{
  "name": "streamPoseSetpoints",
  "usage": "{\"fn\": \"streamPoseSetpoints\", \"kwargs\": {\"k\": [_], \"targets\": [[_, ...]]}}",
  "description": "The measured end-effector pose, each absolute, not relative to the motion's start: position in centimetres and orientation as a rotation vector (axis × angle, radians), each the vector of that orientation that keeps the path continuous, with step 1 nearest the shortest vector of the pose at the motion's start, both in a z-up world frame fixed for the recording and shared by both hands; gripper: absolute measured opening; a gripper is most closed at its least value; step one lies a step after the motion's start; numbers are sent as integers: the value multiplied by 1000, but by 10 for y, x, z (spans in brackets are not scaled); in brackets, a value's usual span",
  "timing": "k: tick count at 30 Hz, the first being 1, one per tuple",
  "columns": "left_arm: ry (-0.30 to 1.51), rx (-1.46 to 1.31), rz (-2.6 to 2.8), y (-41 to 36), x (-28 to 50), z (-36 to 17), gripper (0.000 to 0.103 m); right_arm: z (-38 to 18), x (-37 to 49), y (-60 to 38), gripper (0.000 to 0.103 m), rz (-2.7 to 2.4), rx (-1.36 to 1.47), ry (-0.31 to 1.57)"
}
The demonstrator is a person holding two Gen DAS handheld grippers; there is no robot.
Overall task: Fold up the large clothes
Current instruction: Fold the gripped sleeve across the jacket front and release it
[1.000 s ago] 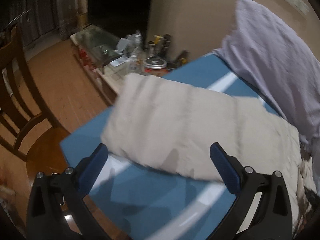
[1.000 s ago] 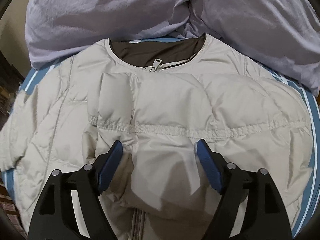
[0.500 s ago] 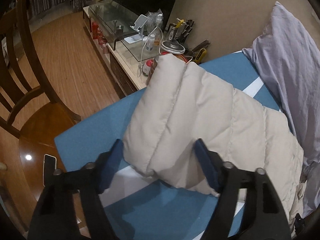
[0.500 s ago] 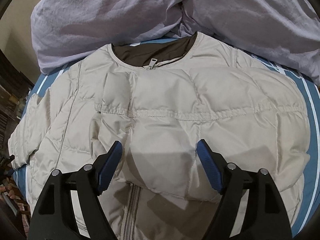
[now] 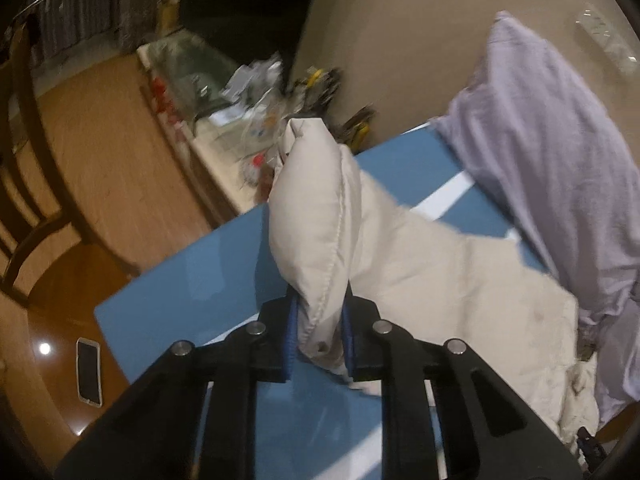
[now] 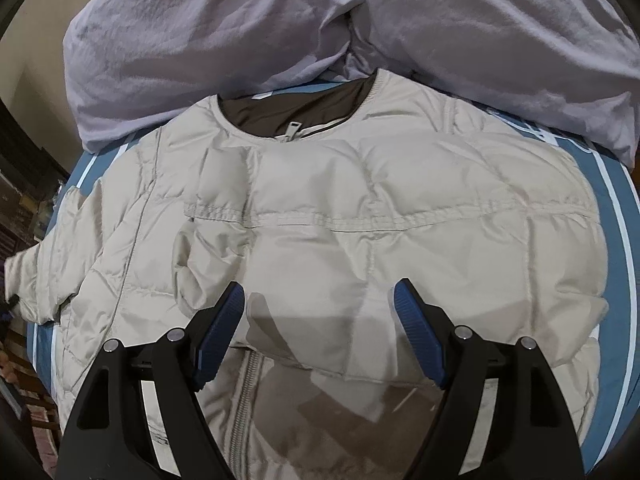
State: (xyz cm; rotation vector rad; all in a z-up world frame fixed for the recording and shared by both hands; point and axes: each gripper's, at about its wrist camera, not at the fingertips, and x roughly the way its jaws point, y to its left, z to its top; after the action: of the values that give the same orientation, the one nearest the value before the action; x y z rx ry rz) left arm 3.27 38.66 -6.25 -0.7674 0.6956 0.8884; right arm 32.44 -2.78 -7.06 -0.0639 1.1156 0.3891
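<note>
the beige puffer jacket (image 6: 360, 208) is spread front-up on the blue bed (image 6: 624, 248), collar toward the lilac pillows (image 6: 280, 20) at the top of the frame. its sleeve (image 5: 316, 216) is clamped in the left tongs (image 5: 320, 340), whose jaws have just been closing on the cuff end, and is held raised at the center of the frame, presumably so it can be carried across the chest. the right tongs (image 6: 320, 336) are kept released above the lower front, nothing gripped.
</note>
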Motion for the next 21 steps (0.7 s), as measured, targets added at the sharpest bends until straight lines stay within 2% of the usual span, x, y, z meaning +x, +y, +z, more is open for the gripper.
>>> {"fn": "streamPoseSetpoints", "kwargs": {"k": [11,21], "targets": [[548,-641,581,319,112,34,18,-56,319,-59,82,345,-67,1061],[548,-539,323,231,190,70,18,-48,315,-101,82,274,-25,1040]]}}
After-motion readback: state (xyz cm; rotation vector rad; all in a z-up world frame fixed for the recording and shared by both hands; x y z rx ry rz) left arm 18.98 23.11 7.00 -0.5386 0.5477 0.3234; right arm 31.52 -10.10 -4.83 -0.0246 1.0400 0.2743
